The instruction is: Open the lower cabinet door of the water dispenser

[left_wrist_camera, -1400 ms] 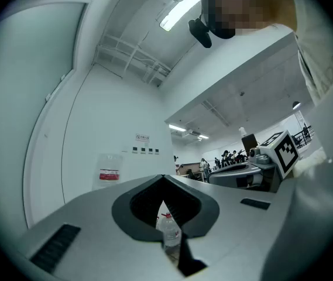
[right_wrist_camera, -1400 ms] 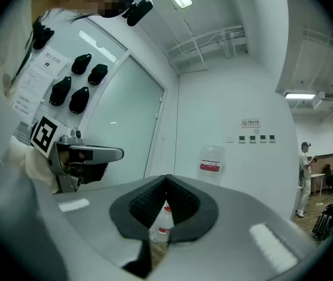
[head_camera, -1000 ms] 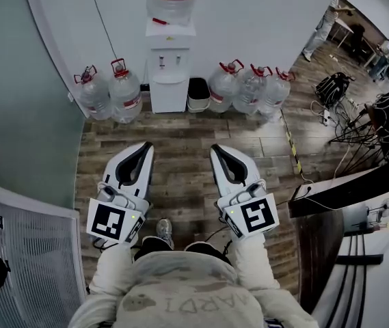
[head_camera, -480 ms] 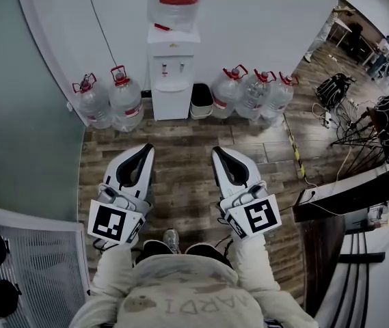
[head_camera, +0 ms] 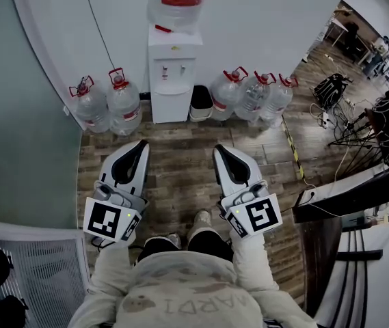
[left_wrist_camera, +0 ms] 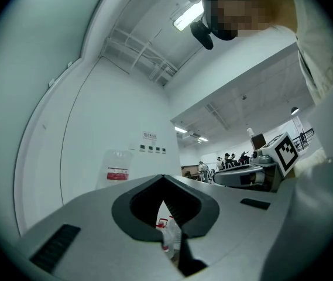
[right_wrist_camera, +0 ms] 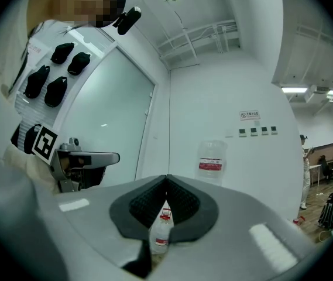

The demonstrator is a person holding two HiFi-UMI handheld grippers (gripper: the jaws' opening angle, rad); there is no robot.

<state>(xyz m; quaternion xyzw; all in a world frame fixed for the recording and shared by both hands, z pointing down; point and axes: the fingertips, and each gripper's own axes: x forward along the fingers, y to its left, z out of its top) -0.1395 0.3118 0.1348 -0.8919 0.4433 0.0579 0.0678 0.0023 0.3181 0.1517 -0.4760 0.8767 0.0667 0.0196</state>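
The white water dispenser (head_camera: 173, 74) stands against the far wall with a clear bottle (head_camera: 176, 2) on top. Its lower cabinet door (head_camera: 171, 106) is closed. Both grippers are held level side by side over the wooden floor, well short of the dispenser. The left gripper (head_camera: 139, 144) points at the floor left of it, and its jaws meet at the tips with nothing between them. The right gripper (head_camera: 218, 149) is likewise shut and empty. The bottle shows far ahead in the left gripper view (left_wrist_camera: 118, 168) and the right gripper view (right_wrist_camera: 211, 163).
Two water jugs (head_camera: 105, 103) stand left of the dispenser. A black bin (head_camera: 199, 101) and three jugs (head_camera: 252, 94) stand to its right. A glass wall (head_camera: 16, 135) runs along the left. At the right are a dark desk (head_camera: 348, 191) and floor cables (head_camera: 331, 118).
The person has stepped towards the dispenser, carrying both grippers forward. The dispenser sits slightly nearer in the head view. Both jaws stayed shut.
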